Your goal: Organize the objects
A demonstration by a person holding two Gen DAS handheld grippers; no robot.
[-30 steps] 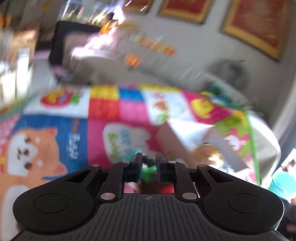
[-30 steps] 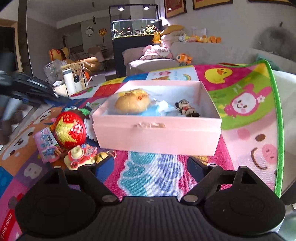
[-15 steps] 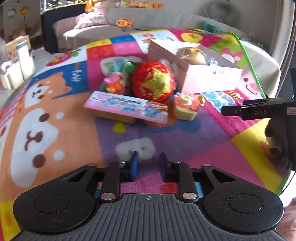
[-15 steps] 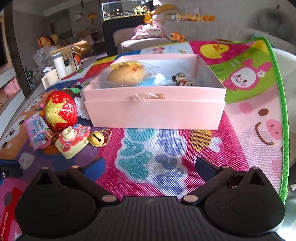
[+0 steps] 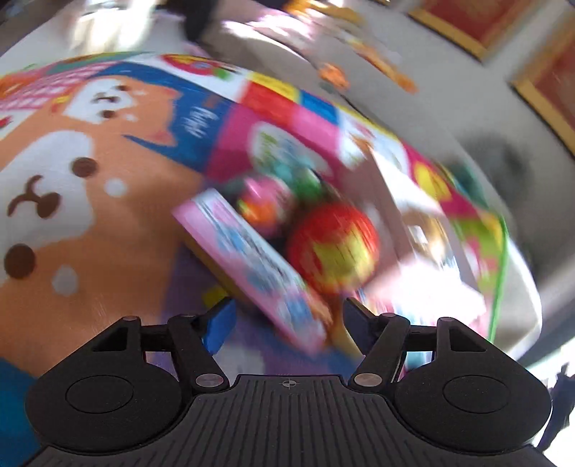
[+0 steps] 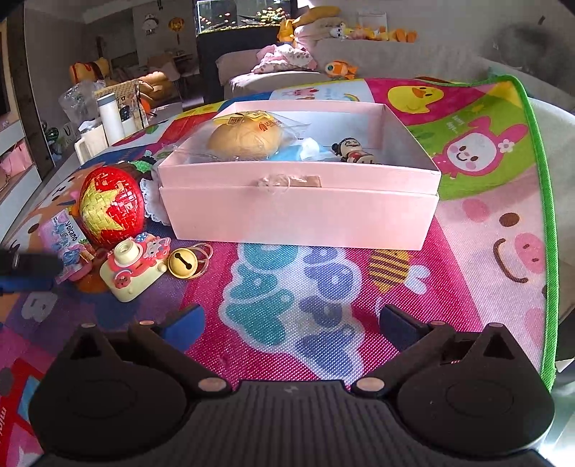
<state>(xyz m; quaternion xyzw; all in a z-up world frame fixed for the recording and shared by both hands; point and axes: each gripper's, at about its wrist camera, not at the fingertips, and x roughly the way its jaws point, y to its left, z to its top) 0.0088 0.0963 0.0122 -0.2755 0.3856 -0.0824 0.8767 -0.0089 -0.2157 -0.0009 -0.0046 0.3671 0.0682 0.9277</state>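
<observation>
A pink box (image 6: 298, 212) stands on the play mat, holding a wrapped bun (image 6: 246, 138) and a small figurine (image 6: 354, 151). Left of it lie a red egg with a yellow star (image 6: 111, 206), a pink candy pack (image 6: 66, 244), a toy camera (image 6: 133, 267) and a gold bell (image 6: 183, 264). My right gripper (image 6: 291, 325) hangs open over the mat in front of the box, empty. My left gripper (image 5: 287, 323) is opening; the near end of the candy pack (image 5: 258, 269) lies between its fingers, untouched. The red egg (image 5: 334, 248) sits just beyond, blurred.
The colourful play mat (image 6: 485, 251) ends in a green border at the right. Behind it are a sofa with plush toys (image 6: 337, 68), a fish tank (image 6: 244, 14) and a side table with a white bottle (image 6: 111, 122). A small pink toy (image 5: 266, 204) lies behind the pack.
My left gripper dropped and rolled toward the candy pack while its jaws spread apart. The right gripper stayed almost in place and opened a little wider.
</observation>
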